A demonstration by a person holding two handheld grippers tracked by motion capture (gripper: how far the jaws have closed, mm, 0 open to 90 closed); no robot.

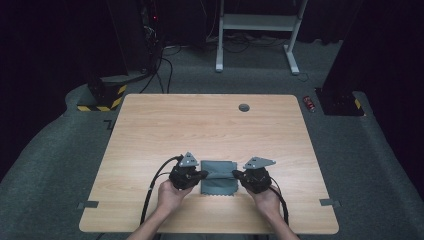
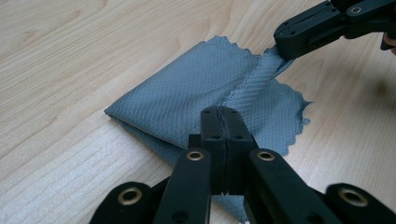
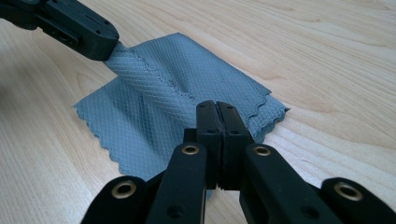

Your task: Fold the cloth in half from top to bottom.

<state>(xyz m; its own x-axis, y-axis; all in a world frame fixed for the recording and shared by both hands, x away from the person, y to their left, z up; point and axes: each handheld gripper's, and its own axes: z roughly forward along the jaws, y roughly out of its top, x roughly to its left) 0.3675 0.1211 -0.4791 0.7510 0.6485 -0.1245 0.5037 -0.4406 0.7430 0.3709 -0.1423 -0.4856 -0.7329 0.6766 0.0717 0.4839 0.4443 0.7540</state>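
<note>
A grey-blue microfibre cloth (image 1: 218,180) with scalloped edges lies folded on the wooden table (image 1: 200,125), near the front edge. My left gripper (image 1: 204,174) is shut on the cloth's left side and my right gripper (image 1: 234,174) on its right side. A taut ridge of fabric is lifted between them. In the left gripper view my own jaws (image 2: 226,111) pinch the cloth (image 2: 187,98), and the right gripper (image 2: 299,37) bites its far corner. In the right gripper view my jaws (image 3: 216,106) clamp the cloth (image 3: 177,79), with the left gripper (image 3: 84,30) on the far end.
A round grommet (image 1: 244,107) sits in the tabletop near the back edge. Tape marks (image 1: 88,204) (image 1: 330,202) flank the front corners. On the carpet beyond stand a white desk frame (image 1: 257,30), a yellow-black striped base (image 1: 102,97) and a red can (image 1: 310,103).
</note>
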